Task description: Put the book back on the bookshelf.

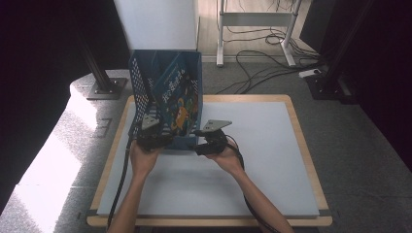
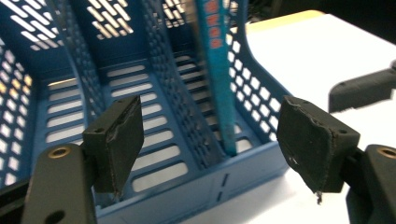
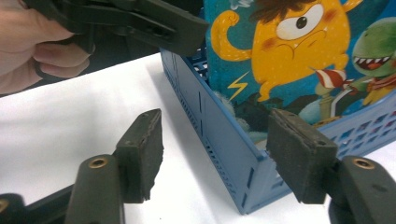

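From the high view, you hold the left gripper [image 1: 154, 132] at the near left corner of the blue file rack [image 1: 141, 82], which stands on the far left part of the white table [image 1: 272, 160], and the right gripper [image 1: 210, 141] just beside its near right corner. A picture book [image 1: 176, 97] leans upright in the rack's right-hand compartment, its blue cover showing light lettering too small to read and a yellow cartoon figure below it. In the left gripper view, your jaws stand open with nothing pressed between the pads [image 2: 122, 140]; the rack's near front wall [image 2: 187, 191] lies between and just beyond them. The book's thin blue spine [image 2: 217, 79] stands in the rightmost compartment, carrying orange characters near its top that are too blurred to read. The tip of your other gripper [image 2: 362, 88] shows at the right over the table. In the right gripper view, your jaws are likewise open and grip nothing; the rack's near corner [image 3: 243, 186] sits between them, apart from the left pad [image 3: 142, 151]. The book cover [image 3: 289, 51] shows a one-eyed yellow monster, a green toothy creature and a yellow lightning bolt, with no legible words. Your left hand [image 3: 28, 46] and its gripper show at upper left.
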Demonstrator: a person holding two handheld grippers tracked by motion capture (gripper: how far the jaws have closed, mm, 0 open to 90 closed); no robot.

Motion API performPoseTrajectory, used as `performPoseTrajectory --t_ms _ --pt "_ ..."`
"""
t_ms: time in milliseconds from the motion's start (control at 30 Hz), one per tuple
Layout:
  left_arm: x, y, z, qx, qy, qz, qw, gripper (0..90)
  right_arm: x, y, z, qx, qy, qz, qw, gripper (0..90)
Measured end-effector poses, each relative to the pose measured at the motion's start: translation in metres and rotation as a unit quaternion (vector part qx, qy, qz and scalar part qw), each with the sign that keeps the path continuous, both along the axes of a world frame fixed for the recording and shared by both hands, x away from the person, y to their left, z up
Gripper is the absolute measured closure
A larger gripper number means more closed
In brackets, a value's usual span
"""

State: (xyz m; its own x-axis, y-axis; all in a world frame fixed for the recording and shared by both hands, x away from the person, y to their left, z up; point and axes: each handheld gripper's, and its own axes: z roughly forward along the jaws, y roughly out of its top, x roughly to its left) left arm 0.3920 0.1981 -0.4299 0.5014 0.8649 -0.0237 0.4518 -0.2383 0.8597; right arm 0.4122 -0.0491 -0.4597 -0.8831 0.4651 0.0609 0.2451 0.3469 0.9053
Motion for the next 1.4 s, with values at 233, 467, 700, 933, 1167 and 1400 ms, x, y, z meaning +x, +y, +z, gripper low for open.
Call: performPoseTrajectory --t_ms 233,467,700,933,1167,1400 --pt "-0.011 -0.003 0.004 0.003 -0.010 -0.026 0.9996 17.3 -0.005 -0.011 0.005 -0.013 -0.015 -0.009 0.9998 30.7" --pt "-0.024 0.000 0.008 0.004 -0.017 -0.046 0.9988 14.2 -0.013 -0.024 0.013 -0.026 -0.024 -0.011 0.9993 26.0" --pt "-0.035 -0.004 0.010 0.009 -0.015 -0.076 0.9970 5.1 -0.023 -0.039 0.019 -0.045 -0.023 -0.015 0.9986 17.9" --pt "-0.043 -0.006 0.007 0.009 -0.003 -0.097 0.9952 0.0 -0.033 -0.057 0.019 -0.062 -0.023 -0.033 0.9973 13.0" --pt "-0.049 -0.001 0.006 0.000 0.008 -0.105 0.9944 0.0 -0.039 -0.081 0.022 -0.062 -0.023 -0.051 0.9965 10.3" --pt "-0.058 0.004 0.008 -0.009 0.008 -0.112 0.9937 0.0 -0.046 -0.107 0.024 -0.066 -0.023 -0.070 0.9952 5.4"
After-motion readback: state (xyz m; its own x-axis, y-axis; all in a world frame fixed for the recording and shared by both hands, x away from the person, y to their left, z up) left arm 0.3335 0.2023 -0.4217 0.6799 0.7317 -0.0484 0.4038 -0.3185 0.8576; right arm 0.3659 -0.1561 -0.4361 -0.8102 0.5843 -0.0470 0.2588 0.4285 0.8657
